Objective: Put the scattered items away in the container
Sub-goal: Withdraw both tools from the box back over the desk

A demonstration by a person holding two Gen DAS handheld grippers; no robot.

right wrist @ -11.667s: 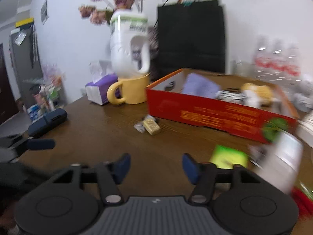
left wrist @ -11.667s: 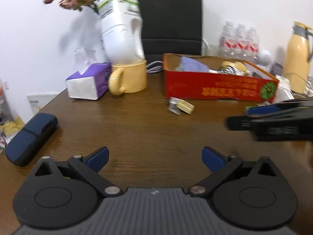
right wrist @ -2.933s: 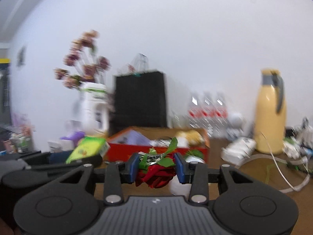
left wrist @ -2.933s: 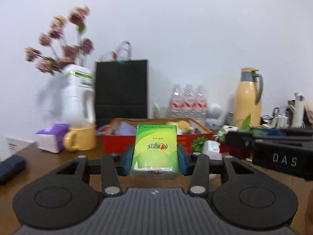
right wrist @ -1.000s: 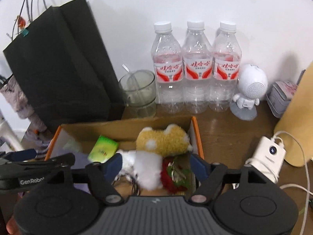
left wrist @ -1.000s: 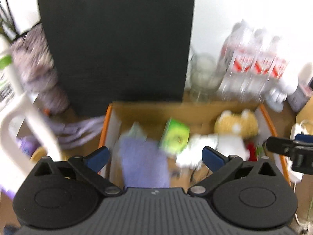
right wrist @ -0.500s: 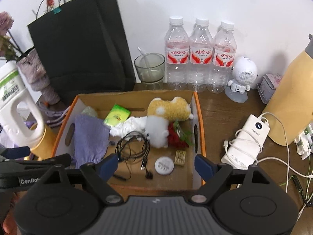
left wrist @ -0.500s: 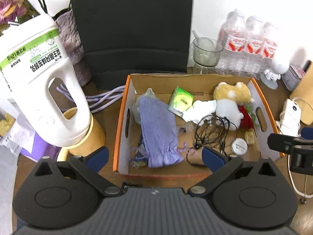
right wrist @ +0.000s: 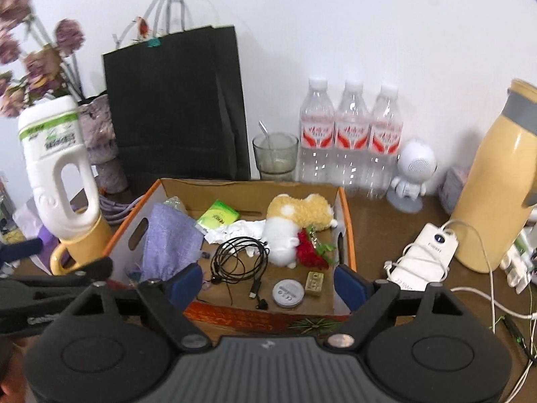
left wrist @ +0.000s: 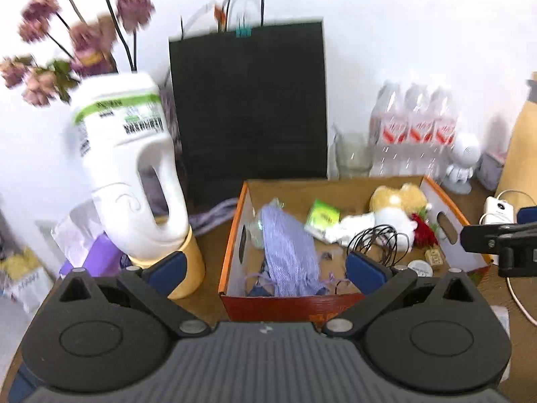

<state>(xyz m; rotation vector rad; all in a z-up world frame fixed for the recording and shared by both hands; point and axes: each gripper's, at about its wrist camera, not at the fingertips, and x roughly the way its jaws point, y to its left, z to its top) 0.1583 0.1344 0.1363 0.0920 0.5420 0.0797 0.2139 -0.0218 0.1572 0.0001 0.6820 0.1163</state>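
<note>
An orange-rimmed cardboard box [left wrist: 335, 189] [right wrist: 251, 189] stands on the wooden table. Inside lie a purple cloth [left wrist: 288, 252] [right wrist: 169, 235], a green tissue pack [left wrist: 321, 216] [right wrist: 218, 218], a yellow-and-white plush toy [right wrist: 292, 221], a red rose [right wrist: 308, 252], a coiled black cable [right wrist: 238, 258], a round white tin [right wrist: 288, 292] and a small tan block [right wrist: 314, 282]. My left gripper [left wrist: 265, 268] hangs open and empty before the box's near wall. My right gripper [right wrist: 268, 284] is likewise open and empty, just short of the box.
A black paper bag [right wrist: 178, 110] stands behind the box. To the left are a white jug [left wrist: 127, 174] in a yellow mug [right wrist: 84, 245], and dried flowers. To the right are three water bottles [right wrist: 350, 141], a glass [right wrist: 275, 161], a white speaker figure, a yellow thermos [right wrist: 493, 194], and a power bank [right wrist: 426, 252] with cables.
Both grippers have drawn back from above the box toward its near side and tilted up. More of the bag, jug and flowers shows now. Both stay open and empty.
</note>
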